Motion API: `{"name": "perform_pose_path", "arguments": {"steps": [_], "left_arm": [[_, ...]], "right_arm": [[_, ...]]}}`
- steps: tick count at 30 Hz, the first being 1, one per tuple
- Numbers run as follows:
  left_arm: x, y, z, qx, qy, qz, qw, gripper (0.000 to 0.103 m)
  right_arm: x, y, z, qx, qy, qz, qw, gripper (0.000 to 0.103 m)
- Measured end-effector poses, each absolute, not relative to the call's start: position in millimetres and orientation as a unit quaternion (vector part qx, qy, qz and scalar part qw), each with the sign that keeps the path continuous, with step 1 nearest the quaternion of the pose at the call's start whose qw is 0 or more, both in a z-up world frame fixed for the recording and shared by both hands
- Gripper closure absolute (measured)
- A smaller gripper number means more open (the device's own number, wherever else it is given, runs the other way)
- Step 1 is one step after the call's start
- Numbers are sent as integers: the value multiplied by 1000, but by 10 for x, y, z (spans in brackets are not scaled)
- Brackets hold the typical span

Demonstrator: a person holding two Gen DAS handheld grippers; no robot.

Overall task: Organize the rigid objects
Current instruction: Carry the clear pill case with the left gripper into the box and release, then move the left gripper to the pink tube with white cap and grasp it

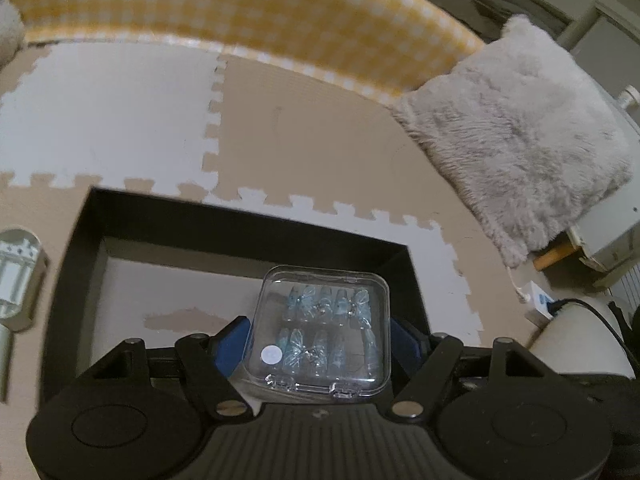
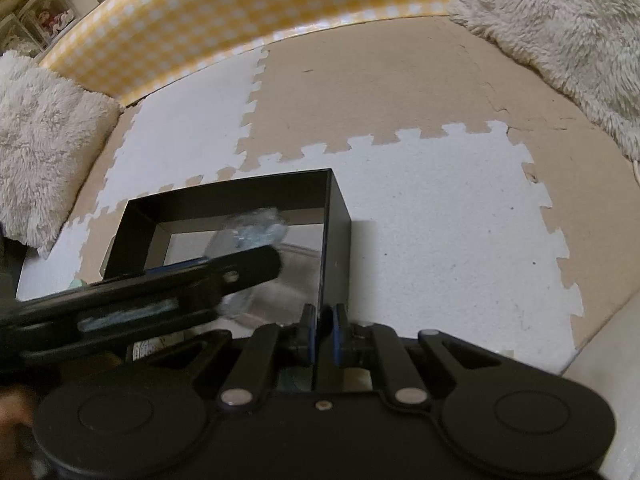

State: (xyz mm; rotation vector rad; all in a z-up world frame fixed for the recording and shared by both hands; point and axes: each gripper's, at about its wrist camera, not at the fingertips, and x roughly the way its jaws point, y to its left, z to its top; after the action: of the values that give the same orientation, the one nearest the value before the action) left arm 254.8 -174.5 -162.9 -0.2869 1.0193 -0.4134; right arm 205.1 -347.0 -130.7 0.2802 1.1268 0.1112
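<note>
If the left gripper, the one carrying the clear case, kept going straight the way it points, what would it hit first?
Probably the pale floor of the black box. The left gripper holds the clear case between its jaws, angled down over the box opening, so the case would land inside first. Depth is hard to judge.

Both the left gripper [image 1: 320, 344] and right gripper [image 2: 323, 334] are matte black with blue pads, silver pivot screws and round housings at five and seven o'clock

Motion-blurred clear case [image 2: 256, 226], contents indistinct
</note>
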Motion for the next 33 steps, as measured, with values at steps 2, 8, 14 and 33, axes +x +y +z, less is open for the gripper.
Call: {"name": "perform_pose_path", "arguments": {"steps": [2, 8, 14, 33], "left_arm": [[2585, -1753, -1692, -147, 484, -190, 841, 28], [2655, -1851, -1811, -171, 486, -180, 838, 29], [2667, -1886, -1817, -165, 489, -188, 836, 27], [2589, -1680, -1571, -114, 504, -178, 837, 8]], "right_arm": [[2048, -3475, -1309, 133, 532, 54, 835, 94], [2047, -3462, -1310, 128, 531, 54, 836, 94], [2048, -3476, -1310, 129, 532, 56, 835, 94], [2053, -3498, -1331, 142, 533, 57, 832, 93]]}}
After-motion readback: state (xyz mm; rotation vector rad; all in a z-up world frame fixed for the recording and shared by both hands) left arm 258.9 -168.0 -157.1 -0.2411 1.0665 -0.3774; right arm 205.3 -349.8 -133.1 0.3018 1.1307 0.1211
